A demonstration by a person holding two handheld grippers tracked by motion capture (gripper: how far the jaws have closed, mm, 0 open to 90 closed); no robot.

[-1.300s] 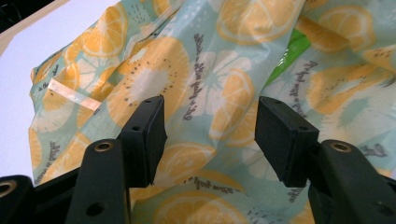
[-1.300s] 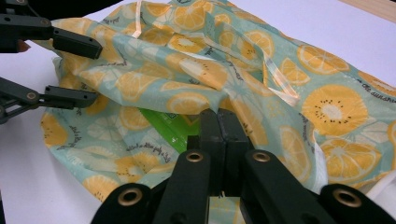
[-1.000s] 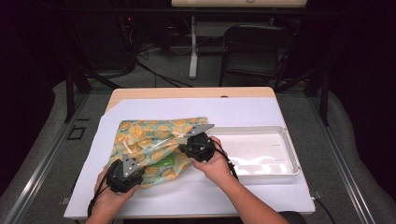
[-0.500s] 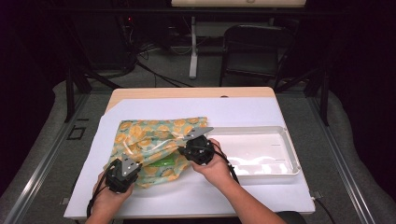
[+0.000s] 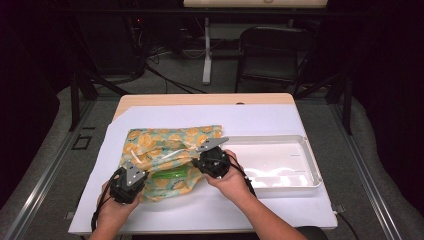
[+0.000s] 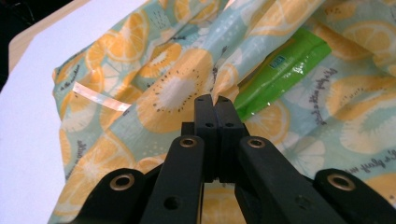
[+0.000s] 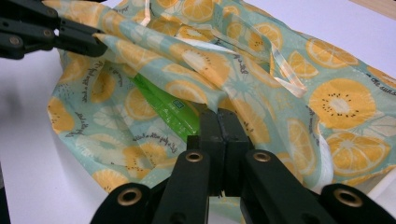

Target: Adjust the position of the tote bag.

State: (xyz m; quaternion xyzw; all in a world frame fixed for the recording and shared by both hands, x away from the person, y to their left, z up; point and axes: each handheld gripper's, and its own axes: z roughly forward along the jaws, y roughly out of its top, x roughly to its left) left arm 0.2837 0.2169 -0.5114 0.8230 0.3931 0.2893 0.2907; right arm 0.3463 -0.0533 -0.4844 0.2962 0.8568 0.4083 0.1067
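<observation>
In the left gripper view the left claw (image 6: 212, 100) has its jaws pressed flat together, pinching a raised fold of the fruit-print bag (image 6: 168, 88); the fabric climbs from the jaw tips toward 12 o'clock. Just beyond the tips, at about 2 o'clock, a green packet (image 6: 280, 74) lies inside the bag's open mouth, near the claw but not touched by it.

In the right gripper view the right claw (image 7: 218, 114) is likewise closed tight, clamped on the bag's (image 7: 224, 65) upper edge. The green packet (image 7: 170, 109) lies at 10 o'clock from its tips, just beside them, under the lifted layer of fabric. The other claw (image 7: 95, 44) appears at 10 o'clock farther off, gripping the same lifted edge.

From the high view, the left claw (image 5: 136, 172) sits at the bag's (image 5: 165, 145) 7 o'clock corner and the right claw (image 5: 202, 159) at its 4 o'clock side, the two well apart with the opening stretched between them. The green packet (image 5: 170, 174) shows in that opening, between the claws. The bag lies on a white sheet (image 5: 280, 117) covering the table (image 5: 200, 99). A white tray (image 5: 305, 165) stands at 3 o'clock from the right claw, just beside the bag.
</observation>
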